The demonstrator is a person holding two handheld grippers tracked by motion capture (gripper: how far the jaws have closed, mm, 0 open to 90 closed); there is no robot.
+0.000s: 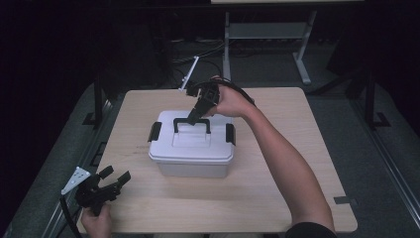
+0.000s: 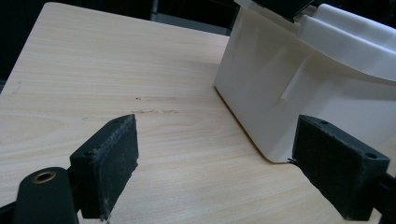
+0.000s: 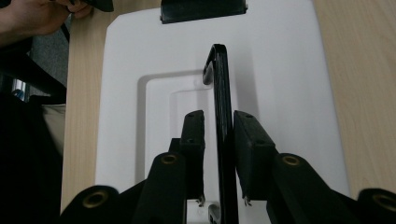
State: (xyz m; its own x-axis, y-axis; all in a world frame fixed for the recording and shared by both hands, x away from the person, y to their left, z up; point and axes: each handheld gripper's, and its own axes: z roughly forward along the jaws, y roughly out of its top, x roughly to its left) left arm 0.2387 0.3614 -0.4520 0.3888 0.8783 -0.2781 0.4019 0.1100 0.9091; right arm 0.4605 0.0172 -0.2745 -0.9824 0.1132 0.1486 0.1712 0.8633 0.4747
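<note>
Sitting near the middle of a pale wood-grain table (image 1: 277, 198): a white plastic box (image 1: 190, 161), rectangular with rounded corners, smooth and slightly glossy, its lid stepped with a recessed panel. Standing upright over that panel: a thin black handle (image 3: 223, 121), curved at its far end, matte and narrow. Clipping the lid at each short end: black latches (image 1: 154, 131), the far one in the right gripper view cut off by the top edge. Reaching down from the far side: the right gripper (image 1: 194, 117), jaws straddling the handle bar, slightly parted, with slim gaps seeming to show on both sides of the bar, so probably not pressing it, though the close angle is making that hard to judge. Showing on the pads (image 3: 252, 149): coarse, frayed black foam with small screw holes, brass rivets on the links below. Resting low at the table's near left corner: the left gripper (image 1: 115, 178), well apart from the box, jaws spread wide with nothing between them, a grey three-cornered plate on top. Facing the box's smooth, ribbed side wall (image 2: 299, 93) in the left gripper view, its top cut off by the frame. Lying faint on the wood beside the box: a few dark scuff marks (image 2: 156, 99). Looming beyond the table in darkness: a metal frame (image 1: 302, 49) and cables, dim and hard to make out.
</note>
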